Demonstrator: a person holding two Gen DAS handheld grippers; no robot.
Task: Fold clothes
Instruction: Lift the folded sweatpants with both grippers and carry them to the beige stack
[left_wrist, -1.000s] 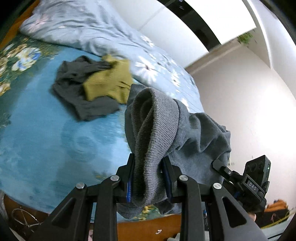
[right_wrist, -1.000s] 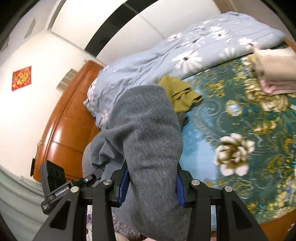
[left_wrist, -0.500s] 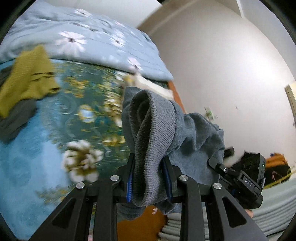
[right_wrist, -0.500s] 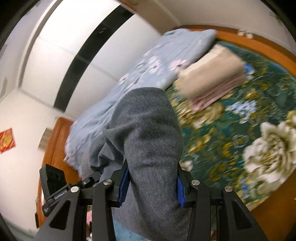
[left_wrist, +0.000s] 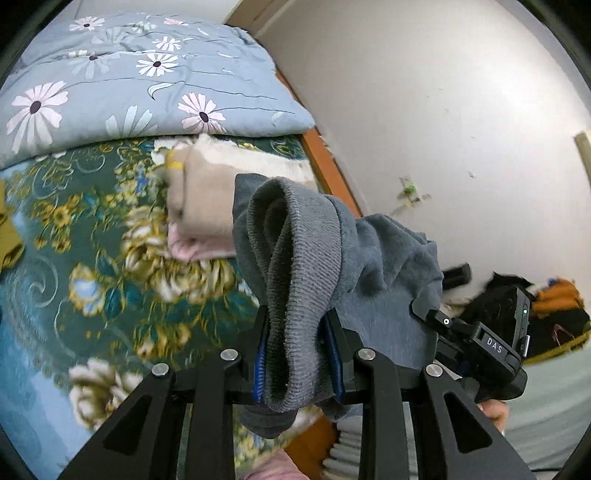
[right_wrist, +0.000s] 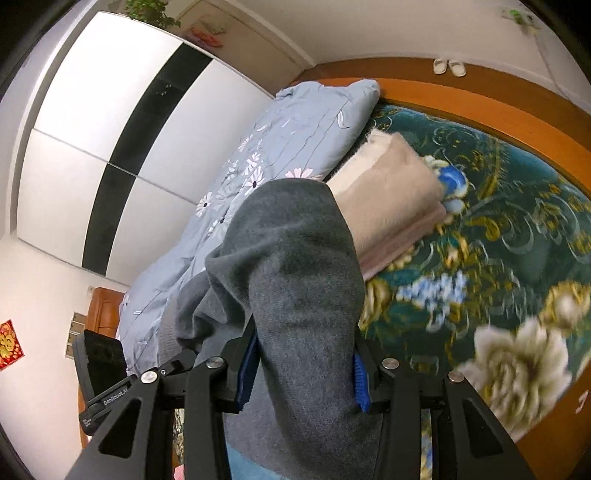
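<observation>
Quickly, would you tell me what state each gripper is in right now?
Left gripper: shut on the grey garment.
Right gripper: shut on the same grey garment.

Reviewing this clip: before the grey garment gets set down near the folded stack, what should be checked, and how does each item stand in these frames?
1. Left gripper shut on the grey garment: ok, cloth bunched between the blue pads.
2. Right gripper shut on the same garment: ok.
3. Garment folded flat: not ok, it hangs bunched between the two grippers.
4. Folded stack in view on the bedspread: ok, beige on top, pink beneath.
5. Free bedspread beside the stack: ok in the right wrist view.
6. Garment's lower edge clear of the bed: cannot tell, it is out of view.
</observation>
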